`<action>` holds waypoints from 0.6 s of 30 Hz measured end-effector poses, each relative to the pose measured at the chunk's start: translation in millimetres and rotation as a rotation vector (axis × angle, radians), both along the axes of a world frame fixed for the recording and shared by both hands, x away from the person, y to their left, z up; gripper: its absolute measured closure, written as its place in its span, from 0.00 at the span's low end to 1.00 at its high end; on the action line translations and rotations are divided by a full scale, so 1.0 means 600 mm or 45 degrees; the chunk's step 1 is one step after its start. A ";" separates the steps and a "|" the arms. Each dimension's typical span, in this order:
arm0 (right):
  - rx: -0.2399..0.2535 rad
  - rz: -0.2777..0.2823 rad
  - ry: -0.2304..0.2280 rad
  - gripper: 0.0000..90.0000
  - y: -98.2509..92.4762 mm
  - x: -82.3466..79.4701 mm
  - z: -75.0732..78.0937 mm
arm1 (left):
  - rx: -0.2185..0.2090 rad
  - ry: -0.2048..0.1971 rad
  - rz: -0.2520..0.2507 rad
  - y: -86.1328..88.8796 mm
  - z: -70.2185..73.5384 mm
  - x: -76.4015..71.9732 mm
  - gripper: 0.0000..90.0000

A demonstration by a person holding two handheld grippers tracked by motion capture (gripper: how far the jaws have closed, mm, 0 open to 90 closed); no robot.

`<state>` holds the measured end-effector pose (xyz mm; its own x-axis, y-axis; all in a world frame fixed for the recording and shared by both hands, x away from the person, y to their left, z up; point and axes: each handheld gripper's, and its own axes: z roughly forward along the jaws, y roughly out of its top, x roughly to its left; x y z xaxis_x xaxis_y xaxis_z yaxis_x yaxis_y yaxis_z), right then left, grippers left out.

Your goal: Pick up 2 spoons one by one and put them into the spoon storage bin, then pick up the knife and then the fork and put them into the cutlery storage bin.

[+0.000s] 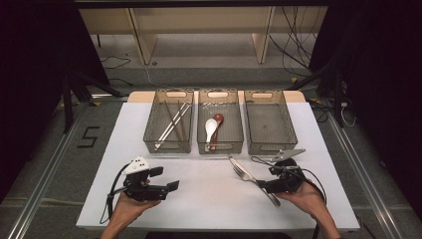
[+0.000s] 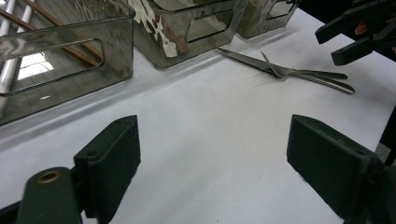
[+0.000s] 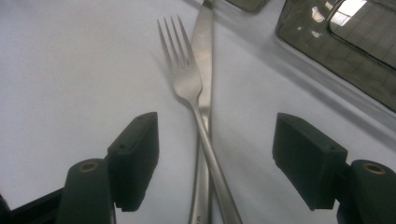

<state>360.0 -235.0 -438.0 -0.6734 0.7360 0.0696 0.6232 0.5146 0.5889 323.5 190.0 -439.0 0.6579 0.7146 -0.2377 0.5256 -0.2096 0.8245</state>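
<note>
fork: thin steel, stiff, light, slippery; lies across knife
right gripper: jaws wide, straddling fork handle, nothing pinched
hold: mid-handle, just ahead
left gripper: wide, empty

A: Support surface: white rectangular table top.

B: Directly on it?

A: Three smoked clear plastic bins along the 12 o'clock edge: left bin, middle bin, right bin. At about 4 o'clock from table centre, a steel fork crossed over a steel table knife, touching.

B: Fork tines?

A: Pointing toward 11 o'clock.
</note>
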 end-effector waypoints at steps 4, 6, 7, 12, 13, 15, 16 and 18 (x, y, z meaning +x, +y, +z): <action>-0.012 0.012 0.013 0.39 0.001 0.004 -0.001 | -0.020 -0.010 0.004 0.005 -0.001 -0.004 0.19; -0.023 0.014 0.024 0.40 0.003 0.005 -0.003 | -0.012 -0.006 -0.002 0.007 -0.003 -0.004 0.19; -0.032 0.015 0.026 0.40 0.004 0.005 -0.005 | -0.021 -0.002 0.001 0.007 -0.004 -0.004 0.19; -0.038 0.026 0.033 0.40 0.007 0.003 -0.009 | -0.024 -0.002 0.004 0.008 -0.005 -0.003 0.19; -0.040 0.021 0.034 0.40 0.007 0.003 -0.009 | -0.023 -0.004 0.004 0.008 -0.005 -0.004 0.19; -0.037 0.014 0.040 0.40 0.006 0.003 -0.008 | -0.029 -0.005 0.010 0.010 -0.005 -0.006 0.19; -0.039 0.017 0.033 0.40 0.006 0.004 -0.008 | -0.027 -0.011 0.015 0.011 -0.005 -0.007 0.19; -0.040 0.015 0.033 0.40 0.007 0.006 -0.007 | -0.030 -0.012 0.020 0.012 -0.004 -0.007 0.19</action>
<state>363.6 -230.7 -442.3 -0.6806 0.7299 0.0637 0.6315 0.5403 0.5561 319.2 197.3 -441.5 0.6491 0.7190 -0.2484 0.5208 -0.1820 0.8340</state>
